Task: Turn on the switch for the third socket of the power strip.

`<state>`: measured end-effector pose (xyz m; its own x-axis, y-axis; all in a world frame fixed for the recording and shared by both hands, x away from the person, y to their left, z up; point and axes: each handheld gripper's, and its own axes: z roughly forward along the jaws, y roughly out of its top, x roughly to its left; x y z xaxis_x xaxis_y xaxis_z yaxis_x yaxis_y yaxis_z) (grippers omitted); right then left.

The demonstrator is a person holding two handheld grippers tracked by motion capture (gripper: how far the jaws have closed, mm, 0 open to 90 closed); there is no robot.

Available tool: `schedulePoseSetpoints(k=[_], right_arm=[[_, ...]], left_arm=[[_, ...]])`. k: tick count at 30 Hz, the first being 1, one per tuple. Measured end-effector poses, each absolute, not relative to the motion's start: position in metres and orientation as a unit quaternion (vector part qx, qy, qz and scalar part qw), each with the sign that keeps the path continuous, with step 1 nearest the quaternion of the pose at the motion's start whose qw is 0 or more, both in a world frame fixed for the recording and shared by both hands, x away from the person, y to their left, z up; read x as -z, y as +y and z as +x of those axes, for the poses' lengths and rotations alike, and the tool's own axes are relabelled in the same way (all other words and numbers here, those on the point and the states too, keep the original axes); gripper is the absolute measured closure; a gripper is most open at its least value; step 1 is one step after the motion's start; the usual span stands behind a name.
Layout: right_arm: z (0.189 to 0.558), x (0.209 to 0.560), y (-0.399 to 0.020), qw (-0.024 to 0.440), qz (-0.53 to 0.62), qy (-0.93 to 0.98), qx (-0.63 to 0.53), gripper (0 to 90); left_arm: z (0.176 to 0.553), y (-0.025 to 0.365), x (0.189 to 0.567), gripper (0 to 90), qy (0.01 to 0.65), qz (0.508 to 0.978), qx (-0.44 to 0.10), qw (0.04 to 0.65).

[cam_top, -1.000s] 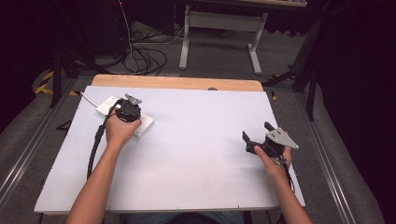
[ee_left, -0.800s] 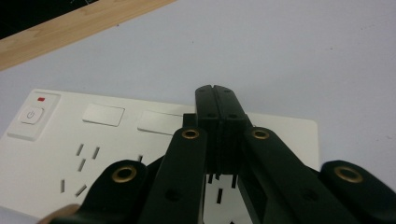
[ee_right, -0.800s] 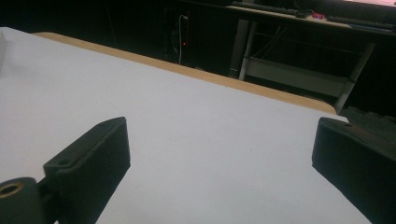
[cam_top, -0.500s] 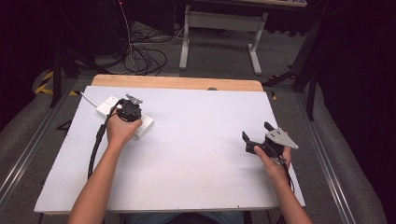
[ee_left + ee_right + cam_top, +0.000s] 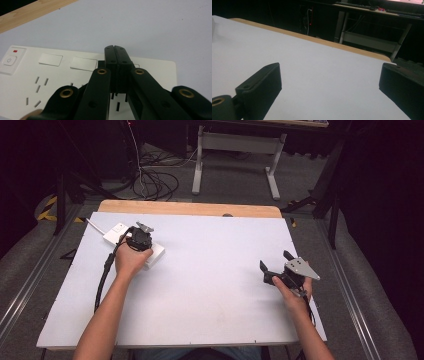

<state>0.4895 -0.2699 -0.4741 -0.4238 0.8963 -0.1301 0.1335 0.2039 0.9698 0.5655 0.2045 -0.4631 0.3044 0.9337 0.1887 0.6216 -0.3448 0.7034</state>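
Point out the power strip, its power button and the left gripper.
power strip (image 5: 155, 68), left gripper view, bare white top near its end.
power button (image 5: 9, 60), left gripper view, middle of the button.
left gripper (image 5: 115, 51), left gripper view, seam between its closed fingertips.

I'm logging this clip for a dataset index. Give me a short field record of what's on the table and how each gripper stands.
surface: white table with a wooden far edge
main object: white power strip, lying flat at the far left of the table, with a power button and a red light at one end
left gripper: fingers shut together, tips over the power strip's face; contact unclear
right gripper: fingers wide open, nothing between them, at the table's right side
beyond table: cables on the floor
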Motion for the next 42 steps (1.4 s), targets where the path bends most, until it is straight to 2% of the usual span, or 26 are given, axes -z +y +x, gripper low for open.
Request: schedulePoseSetpoints(k=[42], right_arm=[[0.4873,0.4719,-0.2717,0.382,0.382,0.673,-0.505,4.6]], left_arm=[[0.5636,0.2072,0.4667,90.0,0.505,0.763,-0.311,0.255]])
